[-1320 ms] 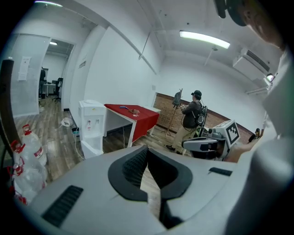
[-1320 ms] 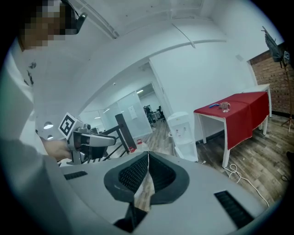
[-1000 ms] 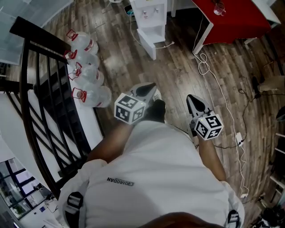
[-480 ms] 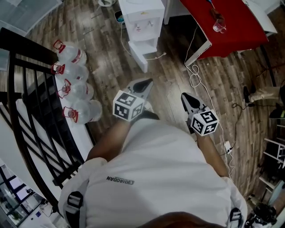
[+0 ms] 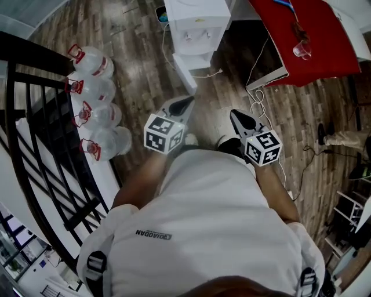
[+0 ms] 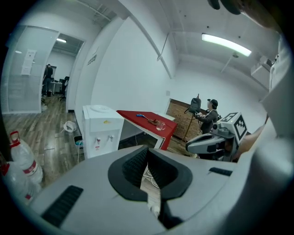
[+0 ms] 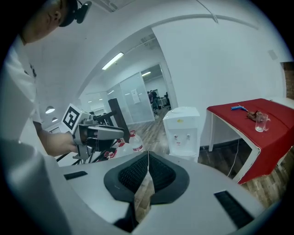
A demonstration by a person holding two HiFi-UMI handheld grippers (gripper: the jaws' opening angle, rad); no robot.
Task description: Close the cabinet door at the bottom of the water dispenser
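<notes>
Approach stage: both hand-held grippers closed and empty, cabinet door not yet shut.

The water dispenser (image 5: 194,13) stands ahead on the wood floor, well apart from both tools. Its cabinet door (image 5: 184,72) is angled out from the base, apparently open. The left hand-held gripper (image 5: 186,102) and right hand-held gripper (image 5: 234,113) each have jaws pressed together with nothing between. Probable hazards: a hard shove could rock the dispenser. The red table (image 5: 330,40) and the water bottles (image 5: 95,98) flank the route. The floor cable (image 5: 262,93) could catch a foot. A closed tip could skid off the door face. Only the head view shows door and cable. The gripper views show the dispenser's taps, but the gripper bodies hide its base.
</notes>
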